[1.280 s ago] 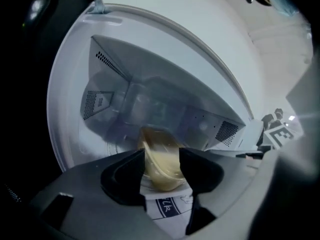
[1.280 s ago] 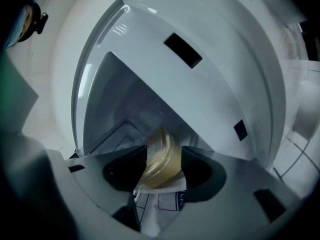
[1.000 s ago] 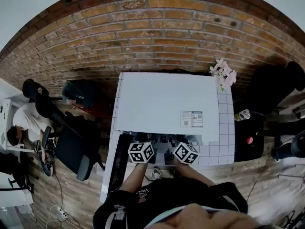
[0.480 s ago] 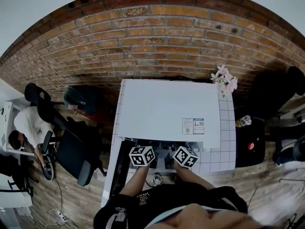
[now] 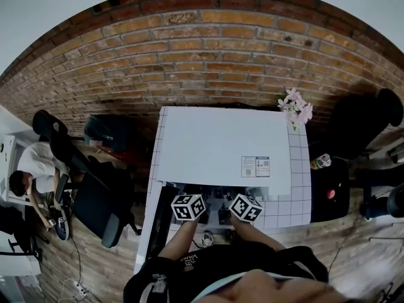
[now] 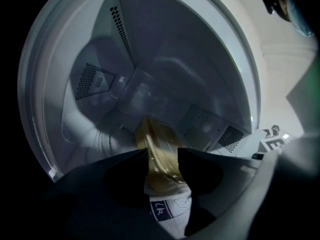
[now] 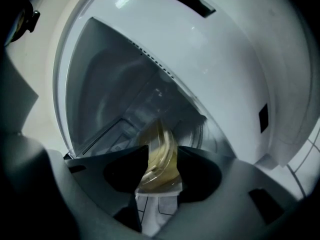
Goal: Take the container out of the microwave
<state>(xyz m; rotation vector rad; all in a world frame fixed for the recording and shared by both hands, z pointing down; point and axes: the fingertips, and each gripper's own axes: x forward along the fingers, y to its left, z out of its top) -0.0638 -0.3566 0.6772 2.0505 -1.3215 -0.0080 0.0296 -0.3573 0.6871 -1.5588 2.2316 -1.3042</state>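
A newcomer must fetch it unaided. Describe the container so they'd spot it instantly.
Before the brick wall stands a white microwave on a tiled counter. Inside it sits the container: clear and yellowish, the only tinted thing against the grey-white interior.

The microwave point(image 5: 221, 141) was white, its cavity pale grey with dotted vent patches. Inside it the container point(image 6: 159, 154) was translucent amber. Under the microwave the counter point(image 5: 298, 197) was white with a thin dark grid. Behind the microwave the wall point(image 5: 202, 49) was red-brown brick, pale-mortared; the flowers point(image 5: 295, 101) at its corner were pink.
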